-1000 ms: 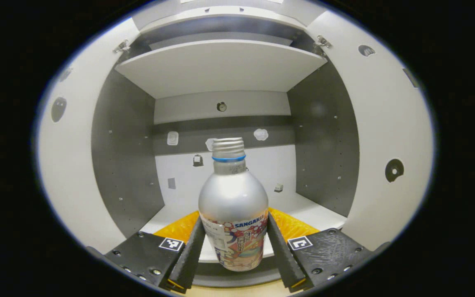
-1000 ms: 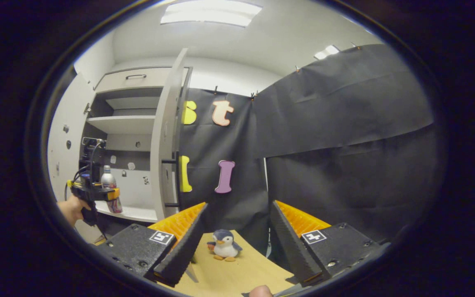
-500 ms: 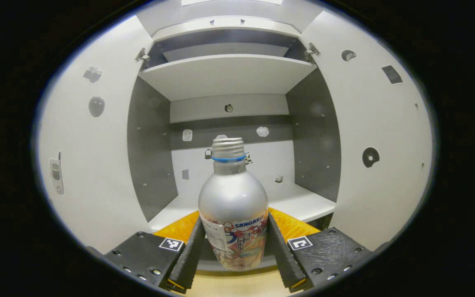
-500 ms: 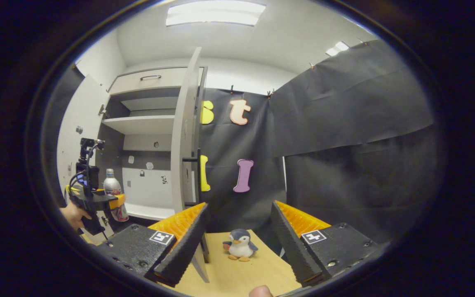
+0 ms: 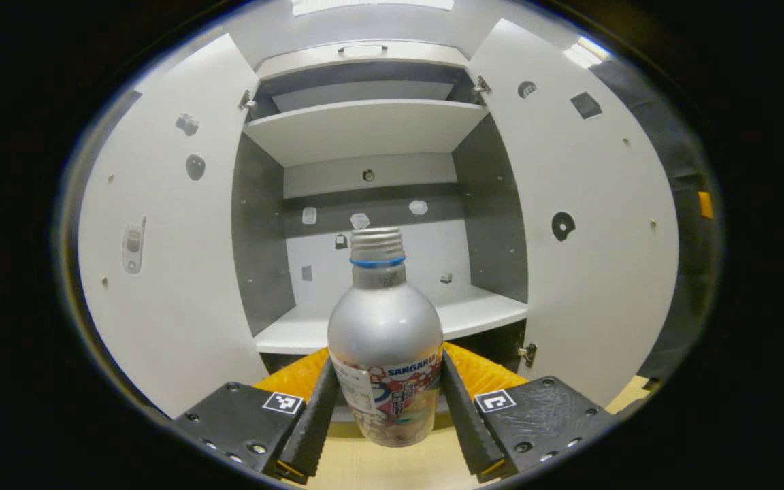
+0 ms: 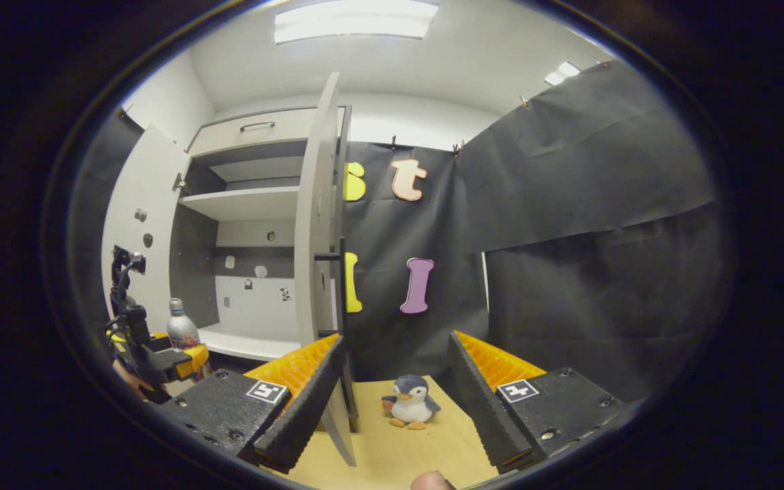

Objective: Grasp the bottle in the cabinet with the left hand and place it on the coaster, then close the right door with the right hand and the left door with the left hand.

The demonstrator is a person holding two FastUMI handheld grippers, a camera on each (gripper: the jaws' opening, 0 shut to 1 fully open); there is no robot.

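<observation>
My left gripper [image 5: 386, 415] is clamped on the bottle [image 5: 385, 340] — upright, held in front of the open cabinet [image 5: 365, 129]. My right gripper [image 6: 392, 401] hangs with fingers apart above the table [image 6: 399, 456] — a toy penguin [image 6: 411, 401] beyond.

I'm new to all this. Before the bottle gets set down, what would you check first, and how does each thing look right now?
1. Grip: left gripper has both fingers pressed on the bottle: ok.
2. Bottle upright, cap on: ok.
3. Bottle out of the cabinet, over the wooden table: ok.
4. Coaster located: cannot tell.
5. Both doors open, left door and right door, so later closing steps remain: ok.
6. Right gripper open, empty, near the penguin toy, free for the right door: ok.
</observation>
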